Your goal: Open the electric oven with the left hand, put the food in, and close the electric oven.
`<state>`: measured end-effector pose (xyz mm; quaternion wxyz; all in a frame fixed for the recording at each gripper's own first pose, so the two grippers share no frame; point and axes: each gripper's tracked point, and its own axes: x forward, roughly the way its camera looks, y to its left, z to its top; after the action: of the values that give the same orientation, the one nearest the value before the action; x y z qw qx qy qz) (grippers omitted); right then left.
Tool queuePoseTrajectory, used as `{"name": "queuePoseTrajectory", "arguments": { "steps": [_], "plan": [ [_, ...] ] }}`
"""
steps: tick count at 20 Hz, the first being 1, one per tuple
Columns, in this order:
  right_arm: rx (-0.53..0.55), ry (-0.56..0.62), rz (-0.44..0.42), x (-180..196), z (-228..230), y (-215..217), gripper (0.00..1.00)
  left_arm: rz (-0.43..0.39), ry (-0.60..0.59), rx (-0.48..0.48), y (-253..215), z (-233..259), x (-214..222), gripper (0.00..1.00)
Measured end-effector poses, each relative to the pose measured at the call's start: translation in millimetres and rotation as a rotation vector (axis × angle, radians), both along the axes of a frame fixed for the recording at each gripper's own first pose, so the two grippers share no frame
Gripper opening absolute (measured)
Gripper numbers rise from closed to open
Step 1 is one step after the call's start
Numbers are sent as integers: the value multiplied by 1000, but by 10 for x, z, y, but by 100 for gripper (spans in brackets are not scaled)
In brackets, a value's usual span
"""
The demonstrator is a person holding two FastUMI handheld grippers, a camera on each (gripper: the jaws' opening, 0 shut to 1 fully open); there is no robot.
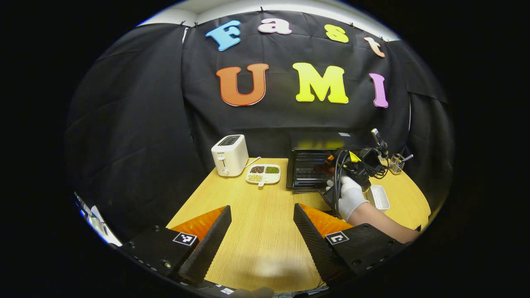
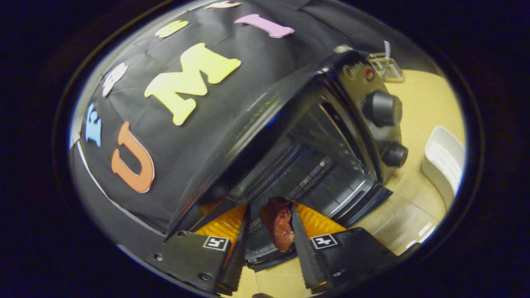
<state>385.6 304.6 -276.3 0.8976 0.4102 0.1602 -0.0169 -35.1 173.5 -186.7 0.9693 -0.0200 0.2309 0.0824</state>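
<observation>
Right gripper view: right gripper [image 2: 271, 227] holds food [image 2: 279, 225] at open oven [image 2: 331, 165] (left gripper [image 1: 261, 221] wide).

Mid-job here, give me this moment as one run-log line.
oven: door open | right gripper: jaws shut on food, at oven mouth | left gripper: jaws open, empty, above table | step: food going in

wood table [image 1: 256, 231], toaster [image 1: 230, 155], snack dish [image 1: 263, 174], oven [image 1: 310, 165], wht tray [image 1: 379, 196]
</observation>
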Motion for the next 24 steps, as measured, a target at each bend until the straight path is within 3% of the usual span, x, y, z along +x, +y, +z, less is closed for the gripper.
{"name": "queuePoseTrajectory", "arguments": {
  "steps": [1, 2, 4, 6, 10, 17, 24],
  "plan": [
    [-34, -1, -1, -9, 22, -27, 58, 0, -2, -9, -17, 5, 11, 96],
    [-76, 8, -11, -28, 3, -80, 76, -1, -6, -15, -23, 7, 14, 96],
    [-119, 3, -9, -84, 30, -152, 89, -5, -17, -14, -33, 21, 25, 96],
    [-159, -1, 1, -157, 73, -220, 93, -6, -26, -13, -27, 34, 10, 96],
    [-317, -43, 69, -480, 340, -346, 94, -5, -46, -17, -32, 78, 11, 96],
    [-528, -144, 266, -1608, 1196, -586, 96, -38, -121, -6, -255, 149, 68, 97],
    [-654, -207, 243, -2634, 1878, -1706, 98, -94, -149, -58, -868, 67, 116, 96]
  ]
}}
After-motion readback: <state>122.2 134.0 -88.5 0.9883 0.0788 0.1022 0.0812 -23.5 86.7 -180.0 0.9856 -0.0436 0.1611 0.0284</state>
